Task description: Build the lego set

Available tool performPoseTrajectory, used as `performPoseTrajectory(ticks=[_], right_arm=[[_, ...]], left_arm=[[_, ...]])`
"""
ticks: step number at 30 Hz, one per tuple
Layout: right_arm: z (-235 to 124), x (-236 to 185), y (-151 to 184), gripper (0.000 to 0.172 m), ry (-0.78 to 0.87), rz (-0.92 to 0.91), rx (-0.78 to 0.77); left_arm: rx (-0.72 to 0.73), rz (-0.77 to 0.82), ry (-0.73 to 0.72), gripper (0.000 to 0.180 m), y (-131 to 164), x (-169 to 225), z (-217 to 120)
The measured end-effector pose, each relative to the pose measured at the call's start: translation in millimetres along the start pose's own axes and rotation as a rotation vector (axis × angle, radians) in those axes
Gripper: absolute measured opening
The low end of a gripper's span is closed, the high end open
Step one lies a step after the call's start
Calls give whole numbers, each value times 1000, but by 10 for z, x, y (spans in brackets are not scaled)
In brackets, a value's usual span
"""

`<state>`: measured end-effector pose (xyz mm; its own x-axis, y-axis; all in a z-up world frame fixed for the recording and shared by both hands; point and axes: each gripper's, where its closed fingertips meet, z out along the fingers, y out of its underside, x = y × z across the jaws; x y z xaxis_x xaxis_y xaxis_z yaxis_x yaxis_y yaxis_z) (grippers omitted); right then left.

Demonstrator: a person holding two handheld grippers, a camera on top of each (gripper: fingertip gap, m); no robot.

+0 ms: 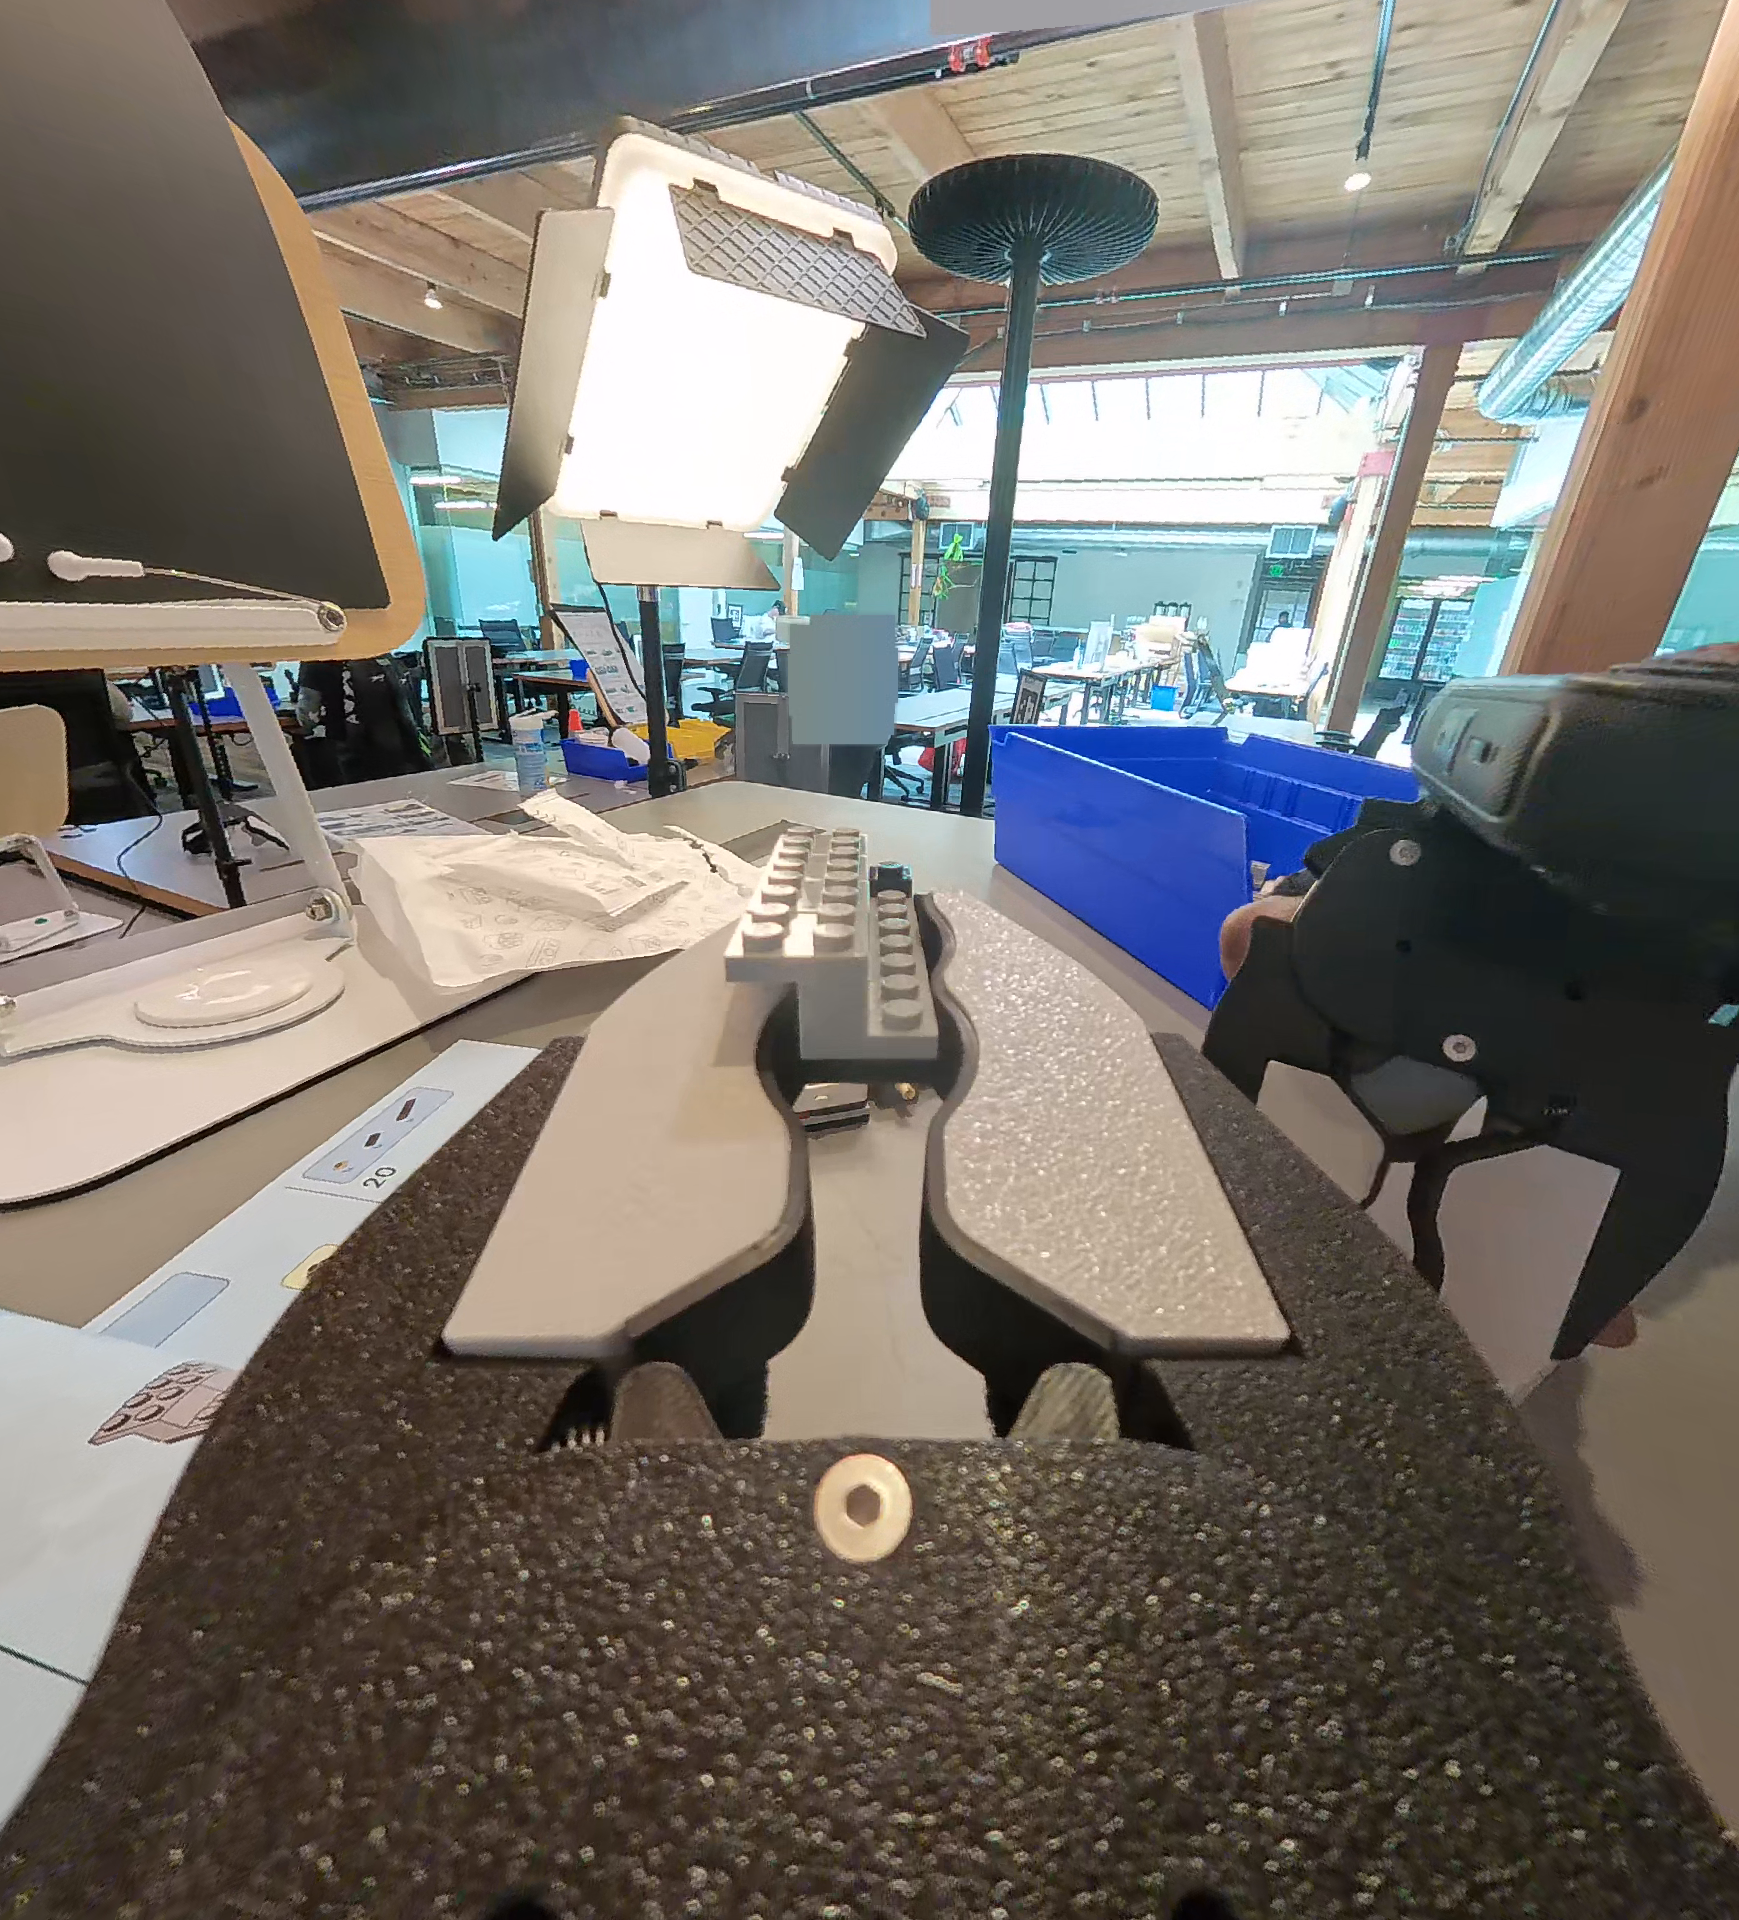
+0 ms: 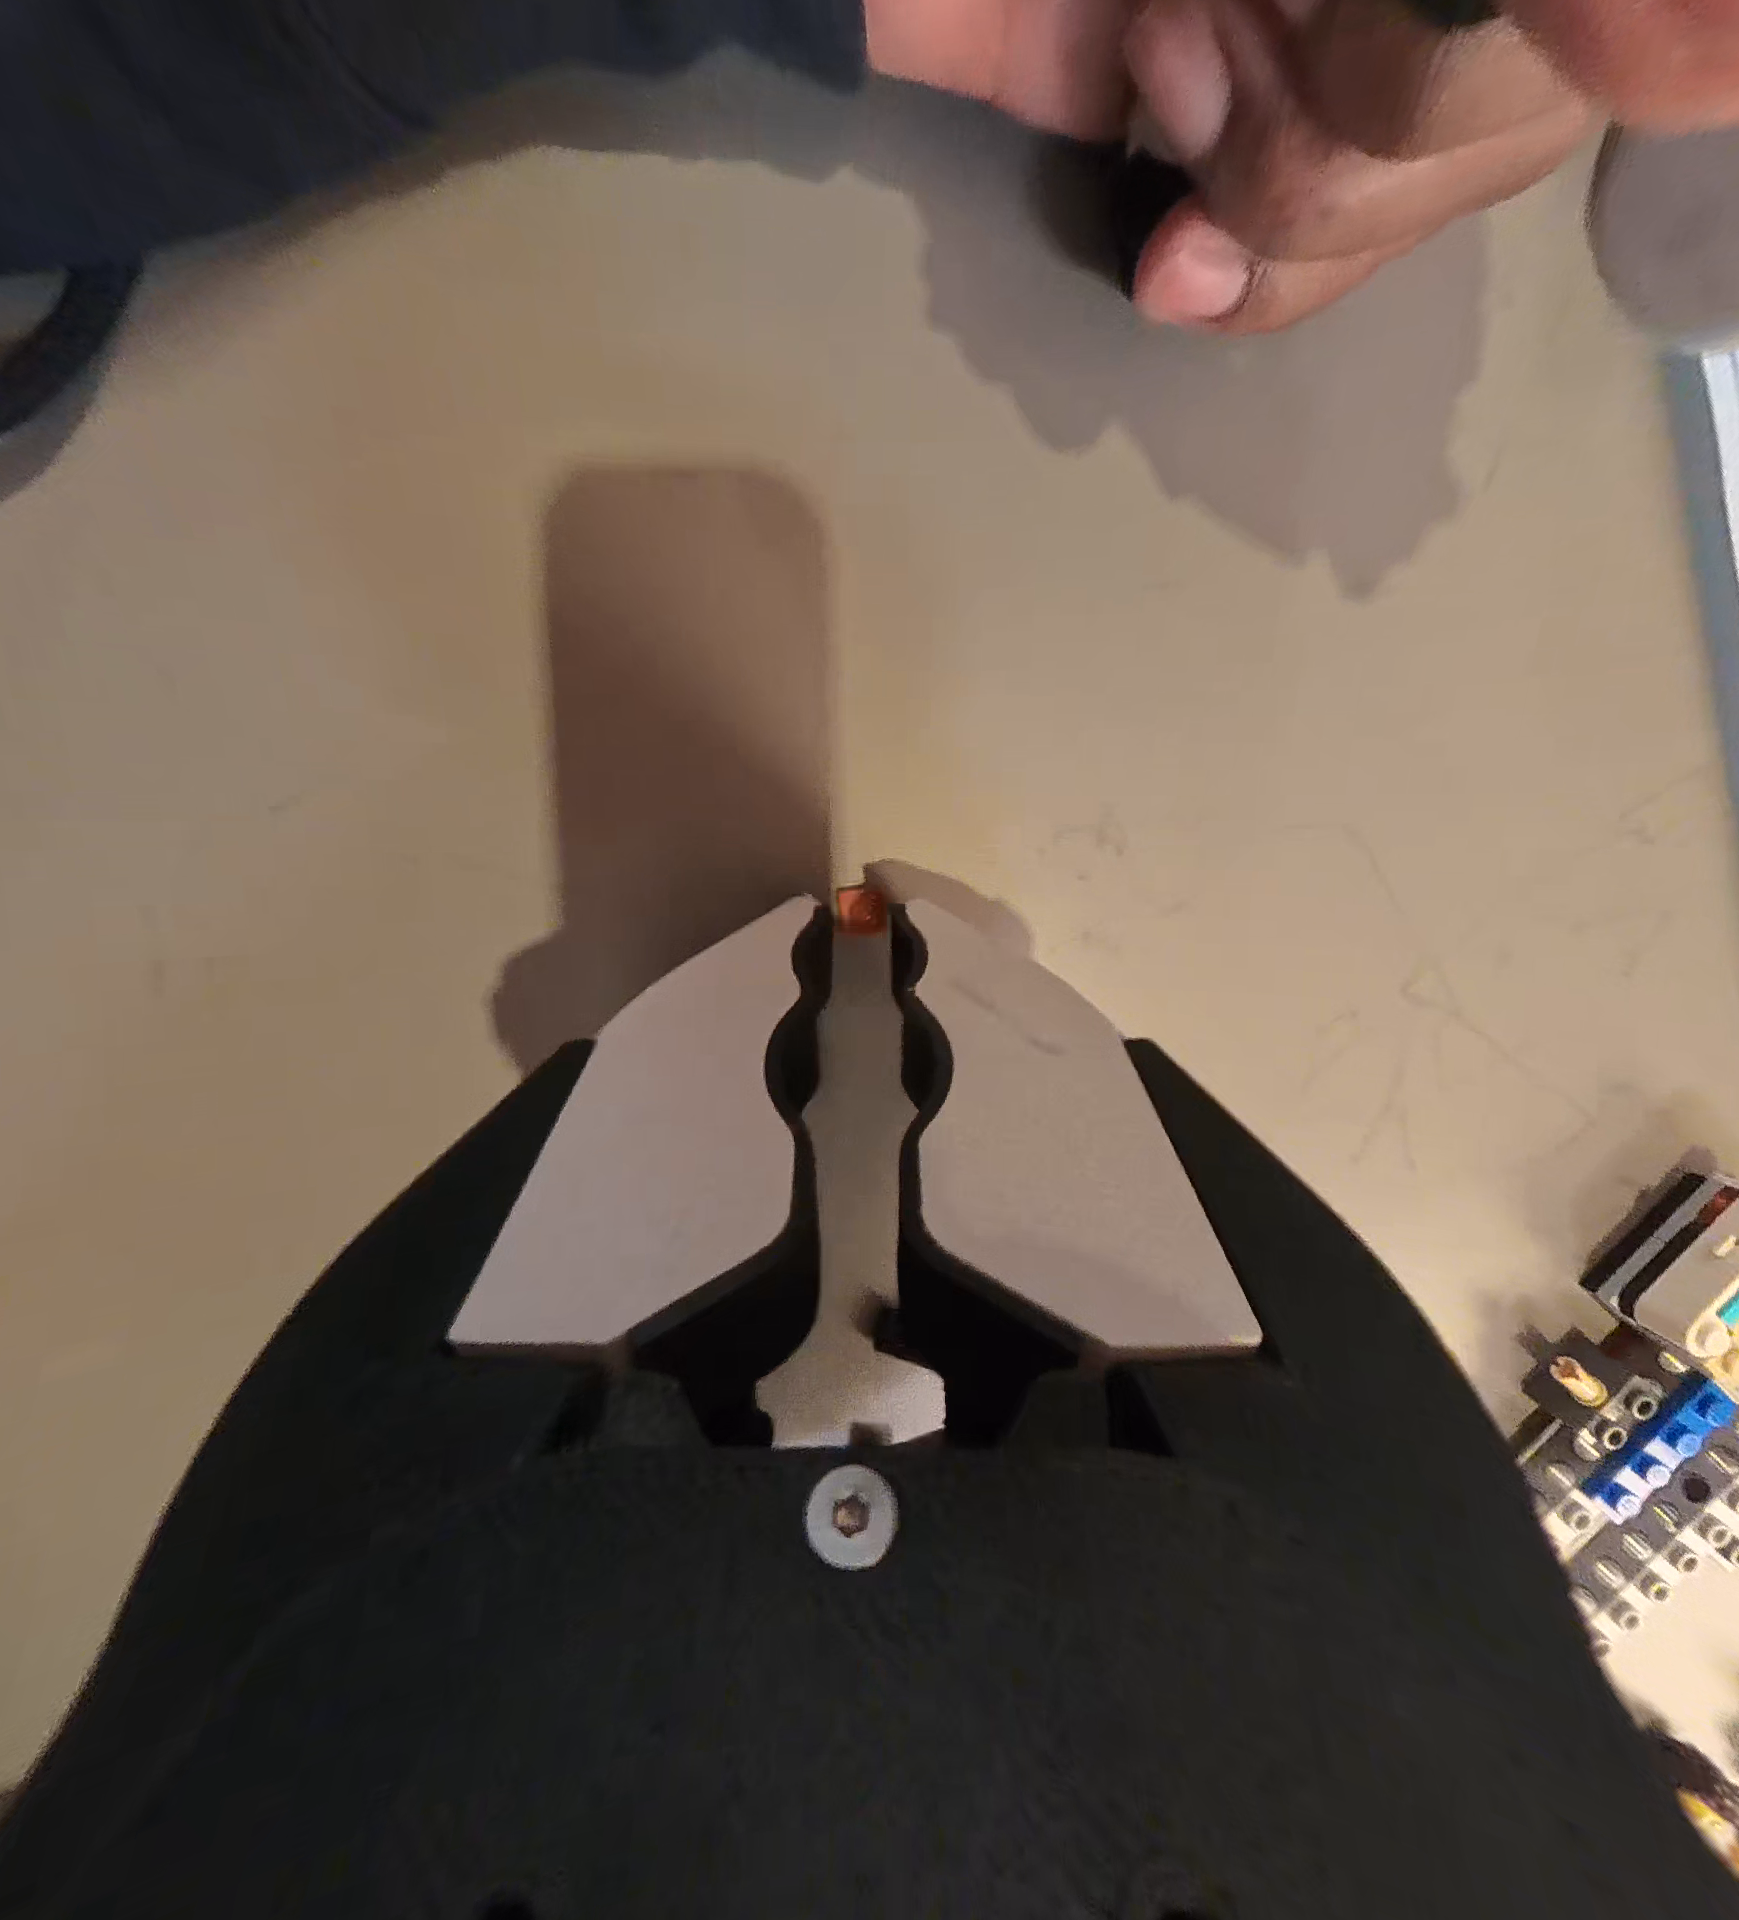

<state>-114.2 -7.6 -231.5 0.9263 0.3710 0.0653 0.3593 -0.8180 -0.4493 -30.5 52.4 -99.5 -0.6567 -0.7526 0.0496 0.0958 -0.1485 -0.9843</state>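
Left claw (image 1: 849,997) pinching a grey toy-brick assembly (image 1: 834,935) above the worktop (image 1: 1083,862), instruction sheets (image 1: 169,1340) lying nearer, a torn paper bag (image 1: 532,894) and blue bin (image 1: 1125,831) beyond. Right claw (image 2: 860,920) pinching a small orange brick (image 2: 861,912) at its tips above the beige worktop (image 2: 1260,831); a partly built brick model (image 2: 1675,1403) lies near right, a hand (image 2: 1312,135) farther off.

1. The left gripper (image 1: 849,997) has a rough, grainy black body and matt grey finger plates, pressed on a grey studded plastic brick assembly (image 1: 839,940), smooth and matt.
2. At two o'clock, the blue plastic bin (image 1: 1114,842) is glossy.
3. At ten o'clock, crinkled white printed paper (image 1: 532,899).
4. The right gripper (image 2: 860,920) pinches a small translucent orange plastic piece (image 2: 860,912) over a smooth matt beige tabletop (image 2: 1260,831).
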Motion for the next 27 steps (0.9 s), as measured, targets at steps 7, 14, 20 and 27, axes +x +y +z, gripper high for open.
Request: performPoseTrajectory(ticks=[7, 14, 20, 27], right_arm=[[-275, 221, 74, 23, 31, 90, 106], [-850, 834, -154, 27, 236, 129, 373], [-1203, 1008, -485, 36, 143, 174, 607], [-1074, 930, -637, 27, -68, 190, 679]], left_arm=[[11, -27, 21, 18, -12, -9, -3], [2, -65, 127, 18, 2, 134, 35], [-8, -55, 205, 18, 14, 259, 34], [31, -87, 207, 18, -34, 230, 7]])
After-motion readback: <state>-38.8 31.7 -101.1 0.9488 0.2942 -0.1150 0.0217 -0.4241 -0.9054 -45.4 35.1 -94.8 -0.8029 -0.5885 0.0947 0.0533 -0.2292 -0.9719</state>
